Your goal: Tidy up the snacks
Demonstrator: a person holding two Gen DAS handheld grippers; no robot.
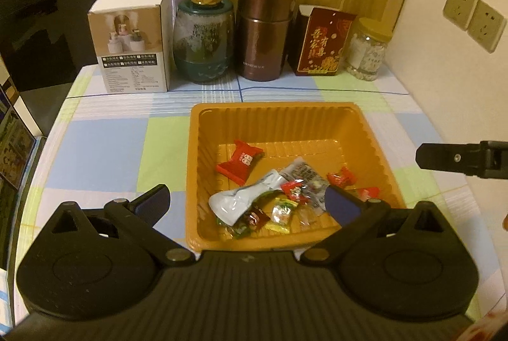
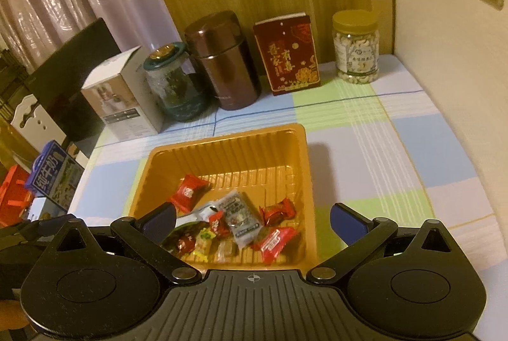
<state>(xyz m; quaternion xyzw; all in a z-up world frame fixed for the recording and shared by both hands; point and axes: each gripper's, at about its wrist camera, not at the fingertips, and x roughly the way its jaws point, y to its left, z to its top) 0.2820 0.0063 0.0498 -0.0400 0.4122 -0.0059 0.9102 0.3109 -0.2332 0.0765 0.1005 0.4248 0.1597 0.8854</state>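
Note:
An orange plastic tray [image 1: 273,107] sits on the checked tablecloth with several wrapped snacks in it. Among them are a red candy [image 1: 241,161], a white pouch [image 1: 244,201] and a grey packet [image 1: 304,179]. My left gripper [image 1: 247,204] hovers above the tray's near edge, open, holding nothing. One finger of the right gripper [image 1: 444,158] reaches in from the right. In the right wrist view the tray [image 2: 222,137] lies just ahead. It shows the red candy [image 2: 189,191], the grey packet [image 2: 238,214] and a red packet [image 2: 274,242]. My right gripper [image 2: 254,221] is wide open and empty above them.
Along the table's back edge stand a white box [image 1: 133,42], a green jar [image 1: 203,39], a brown flask [image 1: 263,29], a red box [image 1: 320,42] and a jar of nuts [image 1: 368,50]. Wall sockets [image 1: 473,17] are at right. A milk carton [image 2: 50,172] stands off the table's left side.

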